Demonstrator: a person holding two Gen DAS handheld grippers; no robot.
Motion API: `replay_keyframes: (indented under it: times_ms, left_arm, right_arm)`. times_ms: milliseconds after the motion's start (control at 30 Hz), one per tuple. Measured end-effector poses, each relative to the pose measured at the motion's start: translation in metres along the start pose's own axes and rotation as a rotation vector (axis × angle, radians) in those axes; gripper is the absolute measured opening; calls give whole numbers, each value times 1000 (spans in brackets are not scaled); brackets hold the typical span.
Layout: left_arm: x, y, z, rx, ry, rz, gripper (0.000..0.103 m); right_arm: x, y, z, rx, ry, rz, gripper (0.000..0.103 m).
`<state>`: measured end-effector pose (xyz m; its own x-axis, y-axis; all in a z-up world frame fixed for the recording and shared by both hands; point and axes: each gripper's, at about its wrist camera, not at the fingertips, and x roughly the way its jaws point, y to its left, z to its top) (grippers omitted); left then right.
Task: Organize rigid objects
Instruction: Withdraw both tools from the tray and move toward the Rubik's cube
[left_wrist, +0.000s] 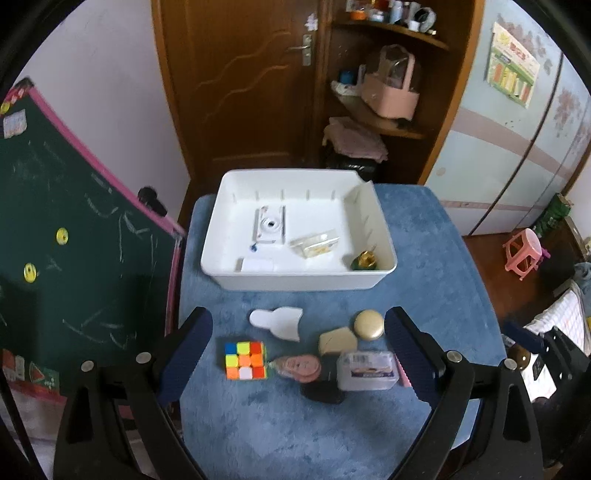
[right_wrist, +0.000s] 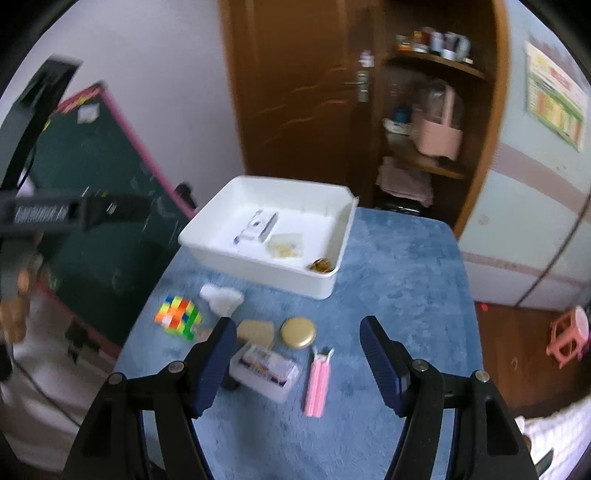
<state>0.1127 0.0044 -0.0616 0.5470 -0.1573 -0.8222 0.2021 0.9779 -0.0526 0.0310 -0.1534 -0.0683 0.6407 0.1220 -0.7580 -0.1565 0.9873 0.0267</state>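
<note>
Hovering between picks: left hand-held gripper (left_wrist: 299, 347) spread wide and right hand-held gripper (right_wrist: 298, 354) spread partway, both pinching nothing, loose items lying on the blue worktop (left_wrist: 424, 243) at six o'clock of the white bin (left_wrist: 295, 275). Likely calling for lowering onto one piece, perhaps the clear box (right_wrist: 264, 373), then carrying it to twelve o'clock. Showing in the right view a pink stick (right_wrist: 317, 384) in full, barely peeking out in the left.

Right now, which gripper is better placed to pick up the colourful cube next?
Probably the left. The cube lies just inside the left gripper's open fingers, near its left finger. From the right gripper, it sits outside its fingers, off to the left.
</note>
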Motion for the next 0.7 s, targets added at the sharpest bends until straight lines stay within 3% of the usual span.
replay_keyframes:
  times_ms: [367,700]
  left_arm:
    - [66,45,-36,-109,177,87,95]
    - [137,78,-63,-230,362,144,95]
  right_arm:
    - [40,24,-35,-232,104,158,70]
    - [120,37,-42,-470,302,238,70]
